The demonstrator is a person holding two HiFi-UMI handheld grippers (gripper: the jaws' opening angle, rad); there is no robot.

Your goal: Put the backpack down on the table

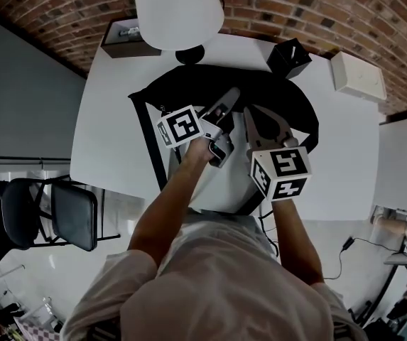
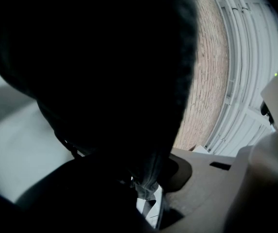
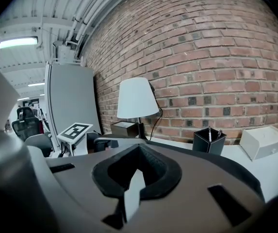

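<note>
My left gripper (image 1: 228,98) is clenched on a fold of the backpack's grey fabric (image 2: 146,181). My right gripper (image 3: 133,191) is closed on nothing, jaws together, just beside the bag. The black backpack (image 1: 274,94) sits mid-table, its long axis running left to right across my view, with one strap trailing toward the near edge. I can't tell which end is its top. The white table (image 1: 111,119) stands against a brick wall (image 1: 317,13) and carries a lamp (image 1: 178,9), a pen holder (image 1: 288,57) and a white box (image 1: 359,77).
</note>
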